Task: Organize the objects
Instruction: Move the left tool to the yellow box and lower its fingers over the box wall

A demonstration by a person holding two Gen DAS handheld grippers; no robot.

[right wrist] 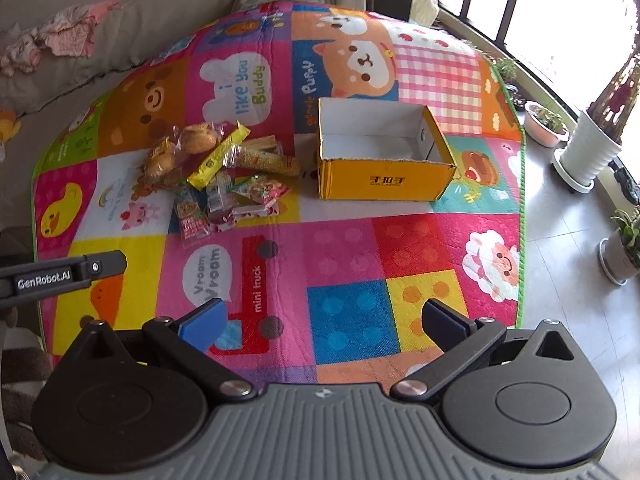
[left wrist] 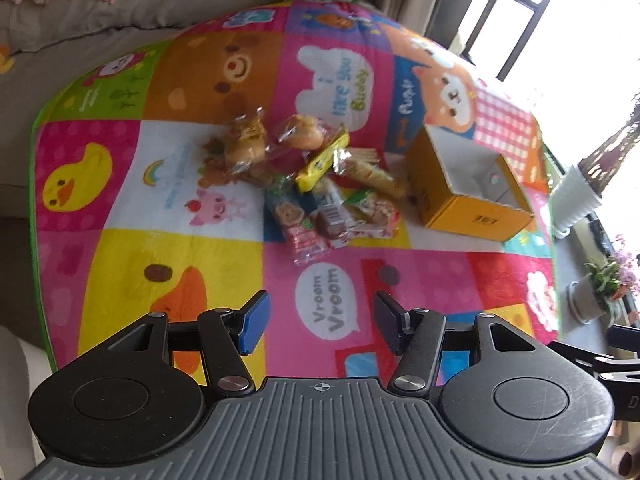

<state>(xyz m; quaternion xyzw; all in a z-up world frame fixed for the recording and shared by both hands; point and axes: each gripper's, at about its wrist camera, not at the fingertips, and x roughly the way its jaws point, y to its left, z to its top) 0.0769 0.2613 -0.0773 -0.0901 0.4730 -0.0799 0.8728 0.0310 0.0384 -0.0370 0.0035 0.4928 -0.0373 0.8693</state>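
Note:
A pile of wrapped snacks (left wrist: 304,184) lies on the colourful play mat (left wrist: 160,208), with bread rolls, a yellow bar (left wrist: 320,162) and biscuit packs. An open yellow cardboard box (left wrist: 464,184) stands empty to its right. My left gripper (left wrist: 320,326) is open and empty, held above the mat in front of the pile. In the right wrist view the pile (right wrist: 224,176) is at left and the box (right wrist: 380,160) at centre. My right gripper (right wrist: 324,326) is open and empty, above the mat (right wrist: 360,264) in front of the box.
A beige sofa (left wrist: 120,12) with pink cloth borders the mat at the back left. Potted plants (right wrist: 592,152) stand on the grey floor at the right by the window. Part of the left gripper (right wrist: 60,276) shows at the left in the right wrist view.

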